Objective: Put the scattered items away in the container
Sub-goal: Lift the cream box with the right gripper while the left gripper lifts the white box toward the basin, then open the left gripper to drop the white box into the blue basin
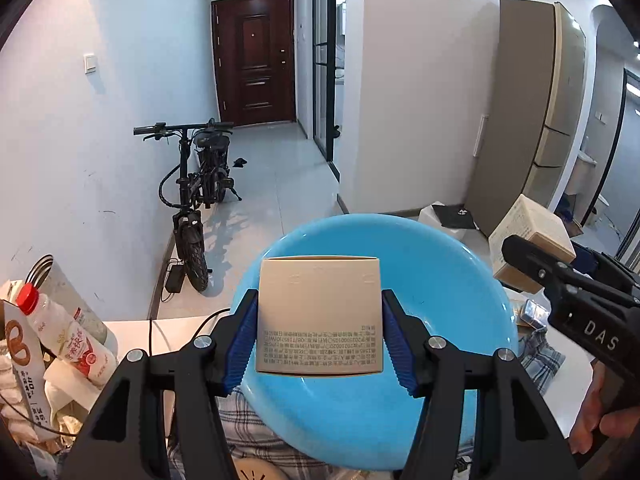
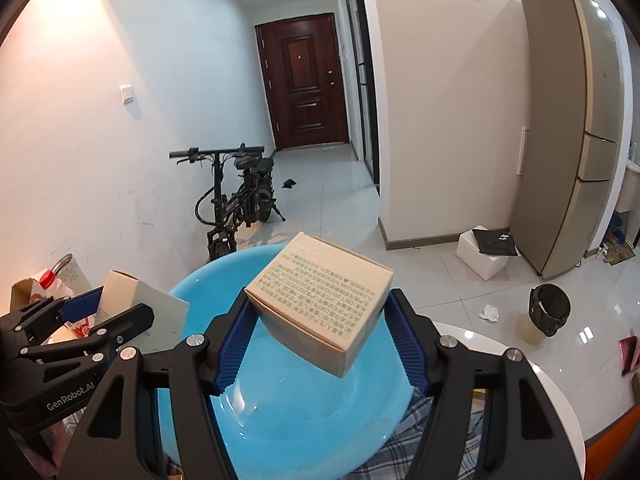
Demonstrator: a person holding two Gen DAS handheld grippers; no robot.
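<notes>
Below both grippers, a smooth round blue basin (image 1: 432, 280), seemingly empty where visible; clamped squarely between ribbed blue pads of the left gripper (image 1: 319, 338), one printed beige cardboard box (image 1: 319, 316); gripped corner-on and tilted in the right gripper (image 2: 320, 338), a second box (image 2: 320, 304).

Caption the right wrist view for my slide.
Right claw holds a tilted box over the blue basin; left claw brings another.
</notes>
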